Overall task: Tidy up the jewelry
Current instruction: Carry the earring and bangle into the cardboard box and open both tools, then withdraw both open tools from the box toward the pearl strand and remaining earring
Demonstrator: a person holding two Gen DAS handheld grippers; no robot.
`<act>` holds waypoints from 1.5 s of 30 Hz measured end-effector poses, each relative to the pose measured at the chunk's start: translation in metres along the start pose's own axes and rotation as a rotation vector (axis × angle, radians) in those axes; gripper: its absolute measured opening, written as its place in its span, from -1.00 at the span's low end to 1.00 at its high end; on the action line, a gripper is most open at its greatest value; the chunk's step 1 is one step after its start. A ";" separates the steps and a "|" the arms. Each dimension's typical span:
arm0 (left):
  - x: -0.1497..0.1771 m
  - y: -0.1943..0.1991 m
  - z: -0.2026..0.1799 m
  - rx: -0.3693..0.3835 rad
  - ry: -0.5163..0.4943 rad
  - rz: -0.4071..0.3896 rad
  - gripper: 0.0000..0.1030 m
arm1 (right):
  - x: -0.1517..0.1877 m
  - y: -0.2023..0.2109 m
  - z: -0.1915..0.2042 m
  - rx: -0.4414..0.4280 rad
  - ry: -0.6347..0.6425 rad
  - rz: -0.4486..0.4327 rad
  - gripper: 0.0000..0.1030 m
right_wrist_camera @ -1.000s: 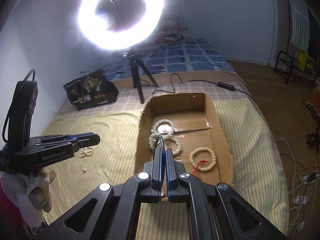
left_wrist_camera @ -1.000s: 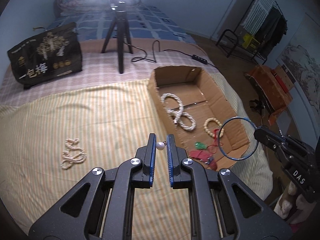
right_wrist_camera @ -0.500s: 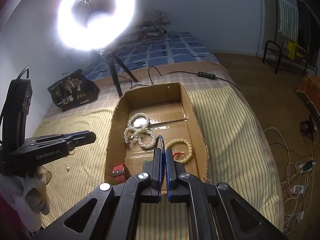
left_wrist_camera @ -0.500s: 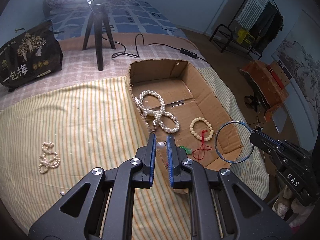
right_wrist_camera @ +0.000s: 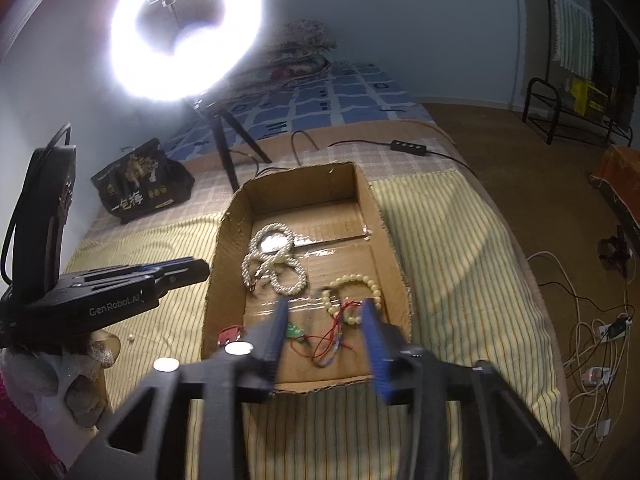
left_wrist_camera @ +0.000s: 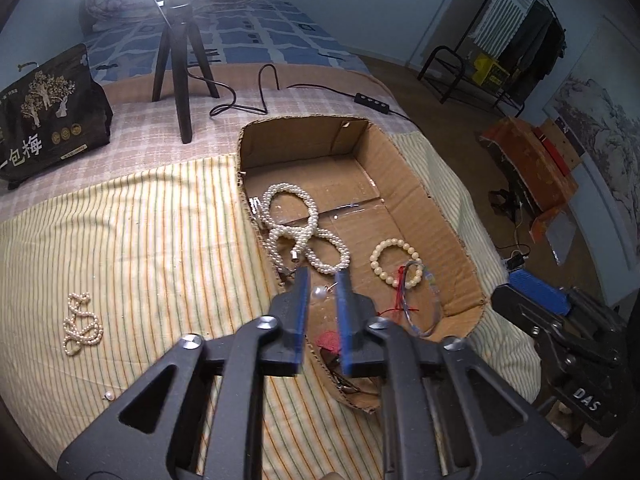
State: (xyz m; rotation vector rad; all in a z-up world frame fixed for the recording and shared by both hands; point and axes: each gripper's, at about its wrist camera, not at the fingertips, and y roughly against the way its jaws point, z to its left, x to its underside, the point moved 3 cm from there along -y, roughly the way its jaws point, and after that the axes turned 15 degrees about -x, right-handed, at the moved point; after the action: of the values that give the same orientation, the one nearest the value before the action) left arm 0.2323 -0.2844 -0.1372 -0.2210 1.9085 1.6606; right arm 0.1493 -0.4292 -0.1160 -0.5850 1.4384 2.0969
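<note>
A cardboard box (left_wrist_camera: 424,200) lies on the striped bedspread and holds a thick pearl necklace (left_wrist_camera: 296,232), a cream bead bracelet (left_wrist_camera: 394,258), red string pieces and a thin blue bangle (left_wrist_camera: 424,300). My left gripper (left_wrist_camera: 322,294) hovers over the box's near left wall, jaws slightly apart, with a pearl earring (left_wrist_camera: 319,293) between them. My right gripper (right_wrist_camera: 326,332) is open and empty over the box's near end (right_wrist_camera: 320,384), with the bangle (right_wrist_camera: 334,344) lying below it. A small pearl strand (left_wrist_camera: 80,326) and a loose pearl earring (left_wrist_camera: 109,396) lie on the bedspread to the left.
A ring light on a black tripod (left_wrist_camera: 180,64) stands behind the box with its cable and switch (left_wrist_camera: 372,103). A black printed bag (left_wrist_camera: 48,112) sits at the back left. The bed edge drops to the floor on the right, with cables (right_wrist_camera: 592,344).
My right gripper has opened and let the blue bangle drop into the box. My left gripper moved right over the box with the pearl earring, its jaws a little wider.
</note>
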 end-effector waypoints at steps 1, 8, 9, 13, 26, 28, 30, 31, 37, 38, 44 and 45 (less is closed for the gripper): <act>0.000 0.000 0.001 -0.004 0.005 -0.002 -0.18 | 0.000 0.001 -0.002 0.007 -0.007 -0.002 0.16; -0.002 0.003 0.011 -0.017 0.028 -0.016 0.05 | 0.000 0.004 -0.008 0.044 -0.029 -0.027 0.70; -0.002 0.004 0.012 -0.018 0.027 -0.016 0.05 | 0.000 0.005 -0.007 0.049 -0.025 -0.030 0.70; -0.001 0.005 0.014 -0.023 0.020 -0.019 0.05 | -0.001 0.003 -0.002 0.057 -0.014 -0.028 0.80; 0.001 0.017 0.035 -0.064 0.006 -0.034 0.05 | -0.004 -0.002 0.022 0.064 0.050 -0.030 0.92; 0.001 0.018 0.043 -0.074 0.012 -0.037 0.05 | -0.003 -0.002 0.025 0.066 0.057 -0.029 0.92; 0.000 0.021 0.050 -0.086 0.012 -0.042 0.05 | -0.003 -0.003 0.029 0.064 0.068 -0.029 0.92; 0.000 0.022 0.055 -0.096 0.011 -0.047 0.05 | -0.004 -0.004 0.031 0.062 0.073 -0.029 0.92; 0.004 0.032 0.086 -0.157 0.006 -0.069 0.05 | -0.005 -0.005 0.053 0.034 0.127 -0.037 0.92; 0.004 0.034 0.092 -0.167 0.004 -0.073 0.05 | -0.006 -0.006 0.057 0.030 0.139 -0.041 0.92; 0.010 0.043 0.129 -0.220 0.011 -0.080 0.05 | -0.007 -0.014 0.084 -0.015 0.182 -0.047 0.92; 0.011 0.044 0.138 -0.227 0.023 -0.078 0.05 | -0.007 -0.016 0.088 -0.024 0.186 -0.043 0.92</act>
State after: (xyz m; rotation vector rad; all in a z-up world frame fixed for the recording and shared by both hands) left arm 0.2462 -0.1422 -0.1119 -0.4011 1.7029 1.8274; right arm 0.1599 -0.3428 -0.0936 -0.8324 1.4883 2.0743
